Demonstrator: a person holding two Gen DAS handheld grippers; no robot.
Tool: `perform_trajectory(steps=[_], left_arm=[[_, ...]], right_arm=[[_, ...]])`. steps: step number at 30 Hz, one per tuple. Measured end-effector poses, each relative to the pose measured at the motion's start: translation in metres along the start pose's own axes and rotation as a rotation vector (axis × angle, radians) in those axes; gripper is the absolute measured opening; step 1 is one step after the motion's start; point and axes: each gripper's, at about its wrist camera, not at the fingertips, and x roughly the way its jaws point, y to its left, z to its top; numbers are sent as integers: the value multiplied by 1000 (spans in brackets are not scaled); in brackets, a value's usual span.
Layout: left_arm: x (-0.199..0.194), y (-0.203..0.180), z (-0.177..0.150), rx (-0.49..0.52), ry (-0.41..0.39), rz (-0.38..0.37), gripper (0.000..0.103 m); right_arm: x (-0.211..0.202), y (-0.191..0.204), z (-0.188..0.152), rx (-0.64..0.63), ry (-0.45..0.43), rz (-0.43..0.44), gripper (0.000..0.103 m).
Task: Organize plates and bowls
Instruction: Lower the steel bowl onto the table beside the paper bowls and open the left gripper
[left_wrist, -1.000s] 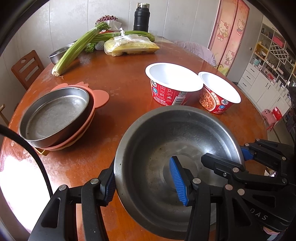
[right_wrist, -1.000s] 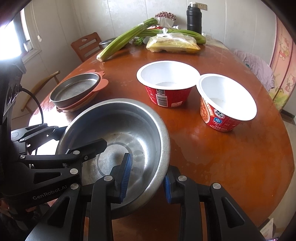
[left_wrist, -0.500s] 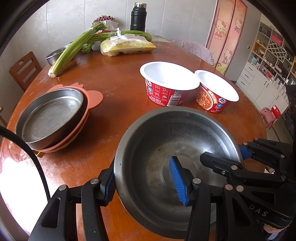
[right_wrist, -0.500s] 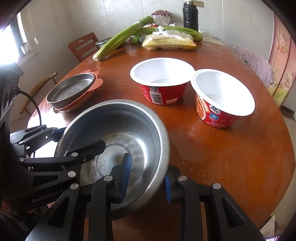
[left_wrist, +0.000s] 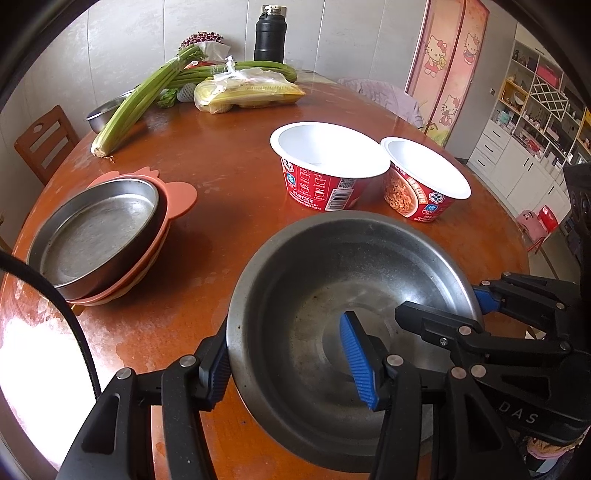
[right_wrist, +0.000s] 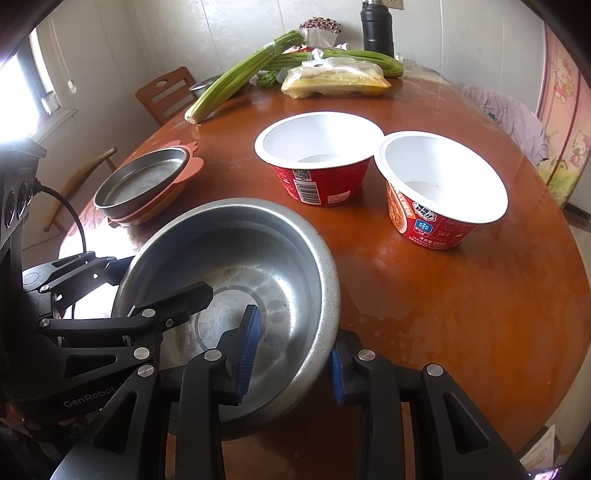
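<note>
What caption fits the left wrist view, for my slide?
Left gripper straddling a steel bowl's rim, two empty noodle cups behind.

bare table (left_wrist: 229, 184) lies open between the stacked plates (left_wrist: 99, 229) and two paper bowls (left_wrist: 325, 166), which block the right.

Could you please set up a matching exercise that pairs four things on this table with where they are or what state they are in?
Things:
1. steel basin
2. metal pan
3. noodle cups
4. celery

Places or states:
A. nested in a pink plate
B. lying at the far side of the table by a black flask
C. rim straddled by the left gripper and the right gripper
D. standing empty, side by side

Pairs: 1-C, 2-A, 3-D, 4-B
</note>
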Motion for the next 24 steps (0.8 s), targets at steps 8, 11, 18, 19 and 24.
perform_trajectory(steps=[8,11,18,19,24], left_arm=[[-2,0,1,-2,-4,1,55],[-4,2,1,-5,-8,-7,56],[-13,3,2,-5,-32,-11,56],[-15,3,2,-6,-36,-9,57],[-22,6,2,-13,-55,0,58]], right_arm=[[-1,0,0,0,-1,11,36],[-2,-2,1,6,-1,22,36],[-6,-5,2,19,-14,24,36],[-7,-6,3,27,-17,31,36],[-13,-9,5,47,-35,39,36]])
